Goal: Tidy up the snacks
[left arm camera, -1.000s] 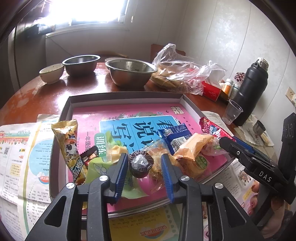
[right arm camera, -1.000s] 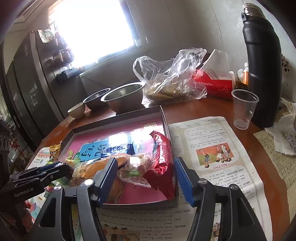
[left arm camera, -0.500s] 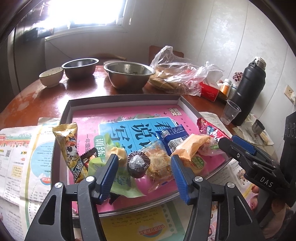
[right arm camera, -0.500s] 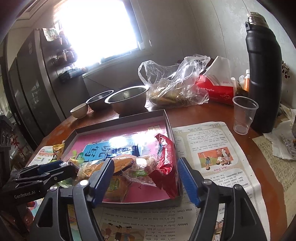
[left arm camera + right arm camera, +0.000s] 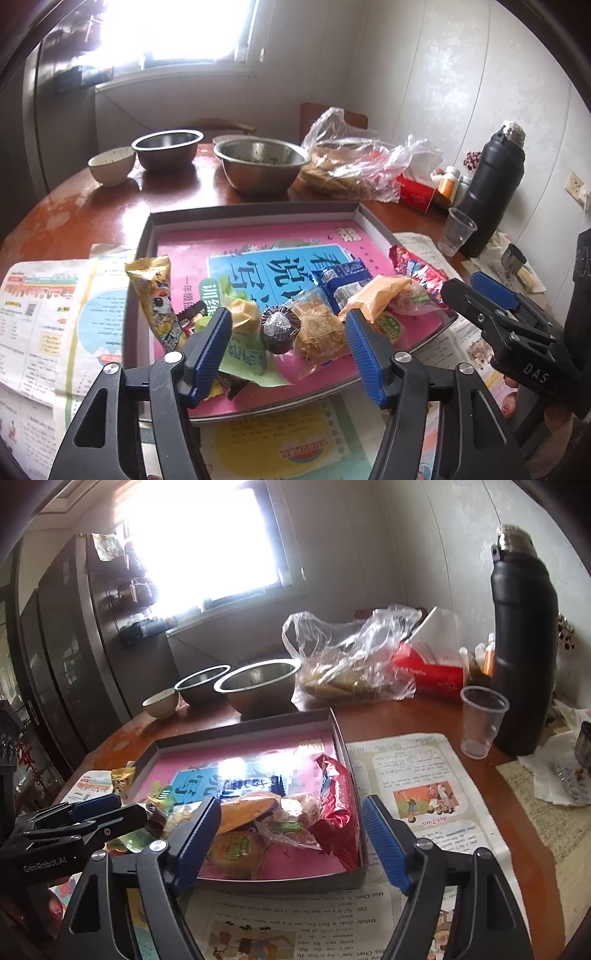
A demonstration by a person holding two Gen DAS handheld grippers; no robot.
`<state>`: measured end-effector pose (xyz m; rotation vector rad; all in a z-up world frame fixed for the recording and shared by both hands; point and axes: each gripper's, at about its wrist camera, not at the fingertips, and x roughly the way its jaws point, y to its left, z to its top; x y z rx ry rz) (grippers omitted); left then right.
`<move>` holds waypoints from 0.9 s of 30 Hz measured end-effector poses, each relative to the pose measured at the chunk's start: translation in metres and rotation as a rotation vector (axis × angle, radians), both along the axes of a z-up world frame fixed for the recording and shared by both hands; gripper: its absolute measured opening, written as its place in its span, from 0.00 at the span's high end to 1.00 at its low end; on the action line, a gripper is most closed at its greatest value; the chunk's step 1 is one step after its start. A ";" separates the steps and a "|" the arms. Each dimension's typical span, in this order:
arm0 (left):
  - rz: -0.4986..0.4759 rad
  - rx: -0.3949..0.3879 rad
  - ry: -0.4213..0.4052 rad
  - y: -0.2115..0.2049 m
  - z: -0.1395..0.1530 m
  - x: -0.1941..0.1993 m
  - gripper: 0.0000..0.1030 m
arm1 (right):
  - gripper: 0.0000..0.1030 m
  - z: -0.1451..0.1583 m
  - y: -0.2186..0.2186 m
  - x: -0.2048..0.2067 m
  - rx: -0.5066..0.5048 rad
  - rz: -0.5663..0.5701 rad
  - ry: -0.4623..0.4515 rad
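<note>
A shallow grey tray (image 5: 255, 212) with a pink lining holds several wrapped snacks along its near edge. Among them are a brown foil-topped cup cake (image 5: 279, 329), a clear pack of flaky pastry (image 5: 318, 330), a yellow snack bar (image 5: 157, 295), a blue packet (image 5: 341, 282), an orange packet (image 5: 376, 295) and a red packet (image 5: 338, 812). My left gripper (image 5: 288, 354) is open and empty, raised above the cup cake at the tray's near edge. My right gripper (image 5: 291, 843) is open and empty above the tray's near right corner (image 5: 354, 877).
Newspaper sheets (image 5: 48, 314) lie under and around the tray. Behind it stand two steel bowls (image 5: 260, 164), a small ceramic bowl (image 5: 110, 166), a plastic bag of food (image 5: 354, 166), a red tissue box (image 5: 428, 672), a plastic cup (image 5: 482, 720) and a tall black flask (image 5: 524, 646).
My left gripper opened wider and pulled back and up, leaving the cup cake in the tray. My right gripper also lifted and drew back slightly, still open.
</note>
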<state>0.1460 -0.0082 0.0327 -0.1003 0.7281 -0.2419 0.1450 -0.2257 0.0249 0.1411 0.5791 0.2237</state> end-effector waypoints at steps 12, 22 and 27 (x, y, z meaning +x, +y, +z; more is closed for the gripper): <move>0.054 0.010 -0.032 0.007 0.014 -0.047 0.23 | 0.06 0.020 0.008 -0.050 -0.045 0.007 -0.092; 0.060 0.054 0.026 0.001 -0.011 -0.092 0.23 | 0.02 0.007 0.015 -0.091 -0.140 -0.028 -0.072; 0.064 0.074 0.040 0.000 -0.019 -0.104 0.23 | 0.02 -0.003 0.019 -0.104 -0.148 -0.027 -0.056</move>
